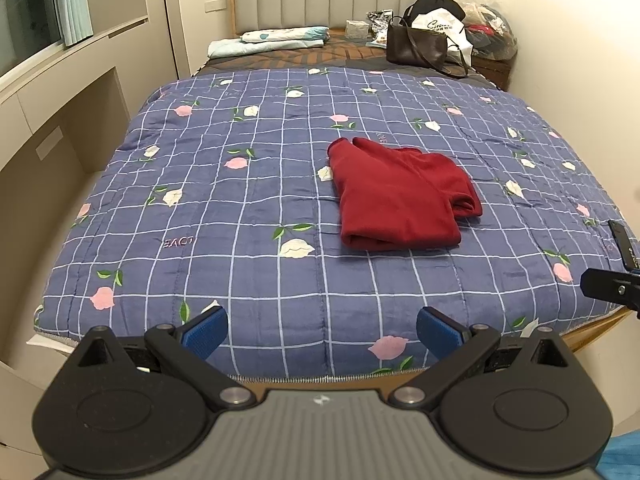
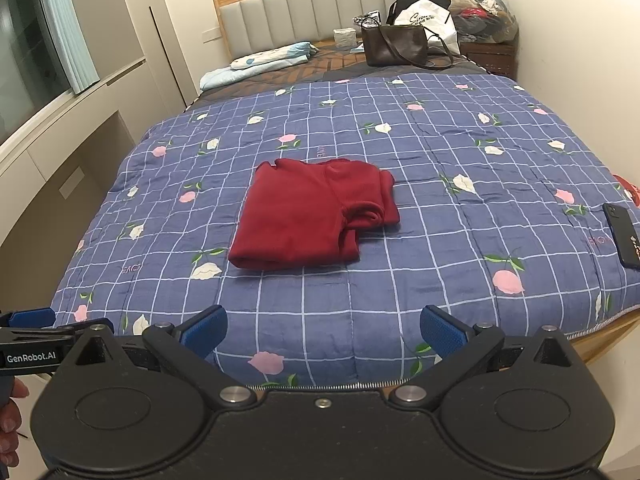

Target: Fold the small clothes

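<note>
With both my left tongs (image 1: 322, 330) and right tongs (image 2: 324, 328) wide and empty at the bed's (image 1: 248, 200) foot, the red top (image 2: 316, 218) lies folded mid-quilt, so I'd only square its loose sleeve edge gently.

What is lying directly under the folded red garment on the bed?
The red garment lies on the blue checked quilt with flower prints. The quilt shows on all sides of it. Whether anything else lies beneath cannot be seen, because the garment covers that patch.
</note>
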`<action>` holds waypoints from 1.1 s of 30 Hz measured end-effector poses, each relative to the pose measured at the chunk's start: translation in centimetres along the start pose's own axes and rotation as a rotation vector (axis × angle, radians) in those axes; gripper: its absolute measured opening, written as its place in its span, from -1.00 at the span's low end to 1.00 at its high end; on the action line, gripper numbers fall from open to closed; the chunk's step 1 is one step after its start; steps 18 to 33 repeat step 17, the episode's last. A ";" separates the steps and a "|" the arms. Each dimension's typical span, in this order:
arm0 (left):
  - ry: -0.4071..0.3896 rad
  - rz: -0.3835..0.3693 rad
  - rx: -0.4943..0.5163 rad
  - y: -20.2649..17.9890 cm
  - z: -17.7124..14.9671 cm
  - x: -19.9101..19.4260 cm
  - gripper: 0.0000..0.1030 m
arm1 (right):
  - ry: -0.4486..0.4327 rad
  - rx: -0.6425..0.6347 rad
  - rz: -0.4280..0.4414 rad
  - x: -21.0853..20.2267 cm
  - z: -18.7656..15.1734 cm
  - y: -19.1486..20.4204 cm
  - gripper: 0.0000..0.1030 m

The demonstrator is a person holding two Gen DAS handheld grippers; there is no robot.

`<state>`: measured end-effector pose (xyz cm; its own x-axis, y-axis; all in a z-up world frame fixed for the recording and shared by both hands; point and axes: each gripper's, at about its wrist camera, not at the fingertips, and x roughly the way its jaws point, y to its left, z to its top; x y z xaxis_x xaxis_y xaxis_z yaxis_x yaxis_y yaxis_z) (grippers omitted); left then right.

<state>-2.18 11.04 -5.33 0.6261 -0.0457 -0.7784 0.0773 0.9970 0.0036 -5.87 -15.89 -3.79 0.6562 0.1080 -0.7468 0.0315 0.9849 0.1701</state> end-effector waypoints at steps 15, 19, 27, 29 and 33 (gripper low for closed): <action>0.036 -0.006 0.018 0.4 0.0 0.5 0.99 | -0.004 0.009 -0.025 -0.2 -0.5 0.1 0.99; 0.039 -0.006 0.017 0.5 0.1 0.6 0.99 | -0.003 0.007 -0.027 -0.2 -0.5 0.2 0.99; 0.039 -0.006 0.017 0.5 0.1 0.6 0.99 | -0.003 0.007 -0.027 -0.2 -0.5 0.2 0.99; 0.039 -0.006 0.017 0.5 0.1 0.6 0.99 | -0.003 0.007 -0.027 -0.2 -0.5 0.2 0.99; 0.039 -0.006 0.017 0.5 0.1 0.6 0.99 | -0.003 0.007 -0.027 -0.2 -0.5 0.2 0.99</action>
